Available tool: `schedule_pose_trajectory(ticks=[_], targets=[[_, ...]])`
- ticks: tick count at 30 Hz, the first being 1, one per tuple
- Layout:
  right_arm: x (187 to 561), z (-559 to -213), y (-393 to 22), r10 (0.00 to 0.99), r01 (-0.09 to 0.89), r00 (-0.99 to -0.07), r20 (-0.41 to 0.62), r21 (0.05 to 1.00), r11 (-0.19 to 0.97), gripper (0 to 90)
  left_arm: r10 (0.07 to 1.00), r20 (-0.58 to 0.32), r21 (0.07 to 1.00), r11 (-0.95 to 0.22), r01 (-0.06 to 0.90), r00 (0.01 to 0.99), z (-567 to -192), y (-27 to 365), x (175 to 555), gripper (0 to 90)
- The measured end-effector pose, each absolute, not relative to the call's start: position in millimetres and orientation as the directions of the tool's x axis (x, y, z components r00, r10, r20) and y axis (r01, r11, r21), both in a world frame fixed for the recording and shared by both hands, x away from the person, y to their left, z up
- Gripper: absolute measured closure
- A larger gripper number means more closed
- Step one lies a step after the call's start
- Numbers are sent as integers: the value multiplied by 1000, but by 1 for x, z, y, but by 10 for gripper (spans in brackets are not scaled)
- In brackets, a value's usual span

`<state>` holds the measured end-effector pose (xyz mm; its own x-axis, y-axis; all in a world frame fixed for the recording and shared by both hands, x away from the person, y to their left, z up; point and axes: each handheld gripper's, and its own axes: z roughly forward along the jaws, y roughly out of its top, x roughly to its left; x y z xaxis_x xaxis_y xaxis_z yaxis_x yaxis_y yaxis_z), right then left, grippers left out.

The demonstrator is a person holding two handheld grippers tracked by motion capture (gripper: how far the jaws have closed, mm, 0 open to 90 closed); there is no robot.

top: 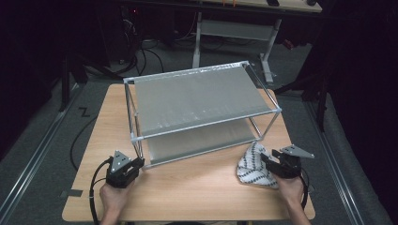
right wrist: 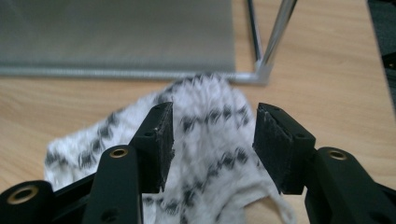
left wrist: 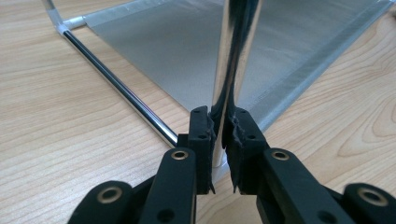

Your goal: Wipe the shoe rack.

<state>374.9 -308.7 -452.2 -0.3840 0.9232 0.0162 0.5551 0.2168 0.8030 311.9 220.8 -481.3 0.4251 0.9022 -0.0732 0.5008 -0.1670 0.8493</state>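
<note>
Left gripper clamped on rack post

Crumpled white, black-patterned cloth lies on table; two-tier metal rack upright beside.

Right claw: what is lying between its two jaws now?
In the right gripper view, the right claw stands open, and the black-and-white patterned cloth lies on the table between and under its jaws, not pinched.

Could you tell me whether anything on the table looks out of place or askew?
The black-and-white cloth lies crumpled on the table by the rack's front right corner, not on a shelf. The rack stands skewed to the table's edges.
</note>
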Motion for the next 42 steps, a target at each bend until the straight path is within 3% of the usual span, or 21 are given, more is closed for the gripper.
schedule_pose_trajectory(ticks=[8, 21, 30, 42], targets=[[404, -429, -317, 934, 529, -356, -22, 819, 221, 576, 903, -85, 848, -156, 507, 420, -481, 223, 313, 794], [459, -401, -314, 952, 543, -307, -20, 817, 193, 595, 915, -58, 843, -169, 510, 399, -480, 225, 315, 798], [466, -394, -306, 941, 504, -337, -32, 838, 209, 789, 921, -58, 841, -163, 516, 385, -480, 228, 317, 798], [464, -394, -294, 926, 493, -376, -35, 839, 232, 808, 950, -32, 839, -143, 525, 310, -479, 240, 326, 804]])
